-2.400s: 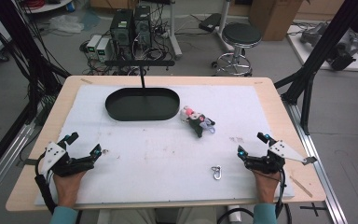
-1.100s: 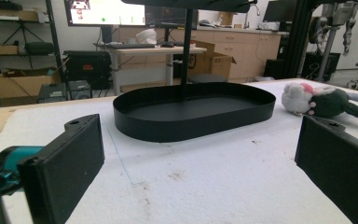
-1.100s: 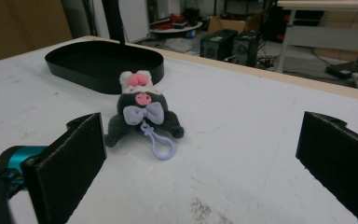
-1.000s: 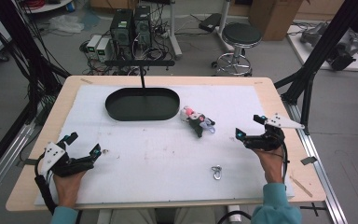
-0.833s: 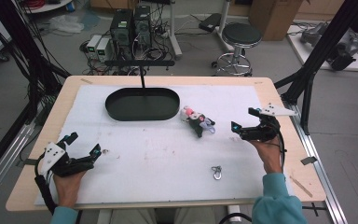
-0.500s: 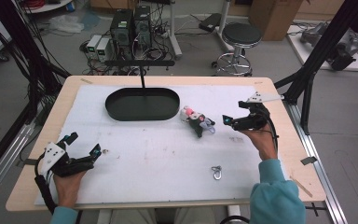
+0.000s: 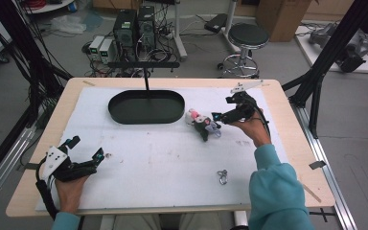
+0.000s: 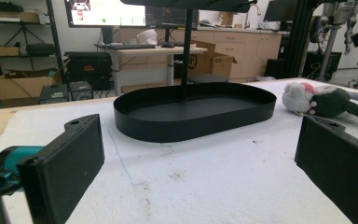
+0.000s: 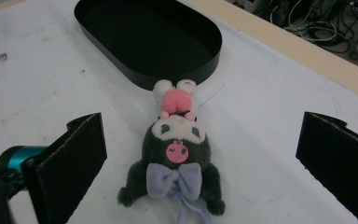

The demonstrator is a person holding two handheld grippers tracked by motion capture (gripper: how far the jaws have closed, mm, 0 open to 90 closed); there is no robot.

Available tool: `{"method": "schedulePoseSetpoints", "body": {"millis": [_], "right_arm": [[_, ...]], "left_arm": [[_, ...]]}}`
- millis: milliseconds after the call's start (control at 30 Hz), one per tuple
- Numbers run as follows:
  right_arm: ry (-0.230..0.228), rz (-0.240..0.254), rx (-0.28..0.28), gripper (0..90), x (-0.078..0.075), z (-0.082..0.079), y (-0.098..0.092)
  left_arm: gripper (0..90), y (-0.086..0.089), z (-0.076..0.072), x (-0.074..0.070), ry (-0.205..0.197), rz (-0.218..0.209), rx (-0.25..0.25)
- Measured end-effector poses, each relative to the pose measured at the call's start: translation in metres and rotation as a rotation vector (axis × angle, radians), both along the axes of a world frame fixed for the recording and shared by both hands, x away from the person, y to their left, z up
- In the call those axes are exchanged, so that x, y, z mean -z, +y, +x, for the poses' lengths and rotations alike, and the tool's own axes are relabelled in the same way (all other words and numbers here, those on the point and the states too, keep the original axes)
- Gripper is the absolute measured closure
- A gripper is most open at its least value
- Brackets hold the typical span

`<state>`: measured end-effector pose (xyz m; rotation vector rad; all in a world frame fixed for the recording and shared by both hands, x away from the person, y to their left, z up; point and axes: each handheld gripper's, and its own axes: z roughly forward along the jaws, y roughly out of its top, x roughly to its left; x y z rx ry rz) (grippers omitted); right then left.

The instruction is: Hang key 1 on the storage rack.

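Note:
A small dark plush toy (image 7: 202, 124) with a white and pink head and a lilac bow lies on the white mat, just right of the black oval tray (image 7: 146, 106). My right gripper (image 7: 219, 117) hovers at the toy's right side, open, its jaws wide on either side of the plush toy (image 9: 177, 154) without touching it. My left gripper (image 7: 87, 152) rests open at the mat's near left, facing the black oval tray (image 8: 196, 109) with the plush toy (image 8: 324, 99) beyond it to the right.
A small metal clip (image 7: 222, 177) lies on the mat near the front edge, right of centre. A black post (image 7: 146, 76) rises behind the tray. The wooden table edge (image 7: 287, 124) runs close to the right hand.
The right gripper has travelled from the mat's near right, forward and leftward, up to the plush toy, staying open. The left gripper has stayed put.

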<state>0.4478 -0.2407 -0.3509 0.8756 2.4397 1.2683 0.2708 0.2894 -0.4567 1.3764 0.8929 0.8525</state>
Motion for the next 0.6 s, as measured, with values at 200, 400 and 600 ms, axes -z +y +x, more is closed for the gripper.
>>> {"method": "schedulePoseSetpoints", "body": {"millis": [200,400,600], "right_arm": [[0.022,-0.034,-0.022,0.7,0.004,0.013,0.014],[0.057,-0.065,-0.022,0.7,0.013,0.020,0.018],[0.093,-0.079,-0.039,0.7,0.022,0.026,0.024]], "left_arm": [[1.7,0.000,0.000,0.000,0.000,0.000,0.000],[1.7,0.000,0.000,0.000,0.000,0.000,0.002],[1.7,0.000,0.000,0.000,0.000,0.001,0.002]]}}
